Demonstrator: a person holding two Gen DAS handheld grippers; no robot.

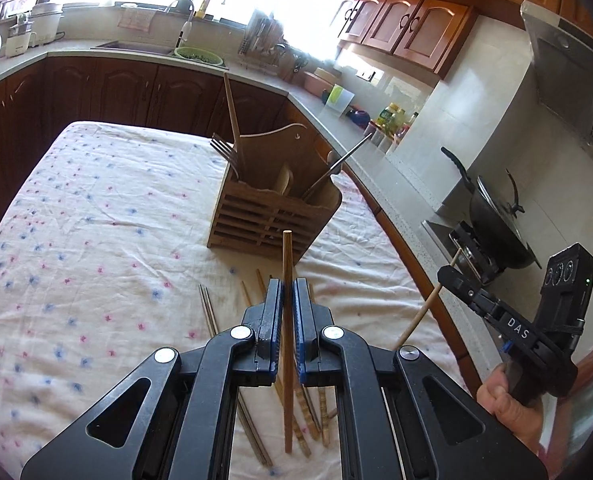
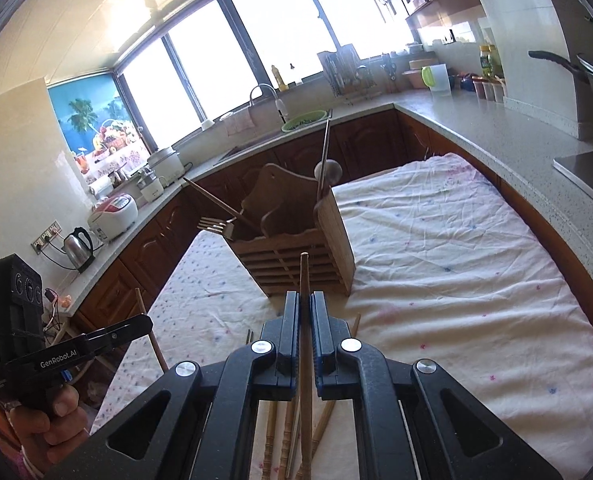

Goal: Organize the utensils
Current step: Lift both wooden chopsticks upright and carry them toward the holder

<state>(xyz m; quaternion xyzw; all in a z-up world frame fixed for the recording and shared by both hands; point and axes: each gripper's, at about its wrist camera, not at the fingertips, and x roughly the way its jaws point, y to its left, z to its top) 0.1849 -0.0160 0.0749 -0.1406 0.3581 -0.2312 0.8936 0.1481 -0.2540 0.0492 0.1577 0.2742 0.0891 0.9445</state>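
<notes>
A wooden utensil holder (image 1: 274, 210) stands on the flowered tablecloth (image 1: 96, 220); it also shows in the right wrist view (image 2: 296, 240). It holds a fork (image 1: 222, 148), a wooden chopstick, a wooden spoon and a metal chopstick. My left gripper (image 1: 287, 292) is shut on a brown wooden chopstick (image 1: 287, 264), held above the cloth in front of the holder. My right gripper (image 2: 305, 304) is shut on a wooden chopstick (image 2: 304, 276), also in front of the holder. Several loose chopsticks (image 1: 212, 316) lie on the cloth below the grippers.
A kitchen counter (image 2: 496, 136) wraps around the table, with a sink (image 1: 136, 46), a green colander, a rice cooker (image 2: 114, 210) and a kettle (image 2: 78, 246). A wok (image 1: 496, 216) sits on the stove at the right.
</notes>
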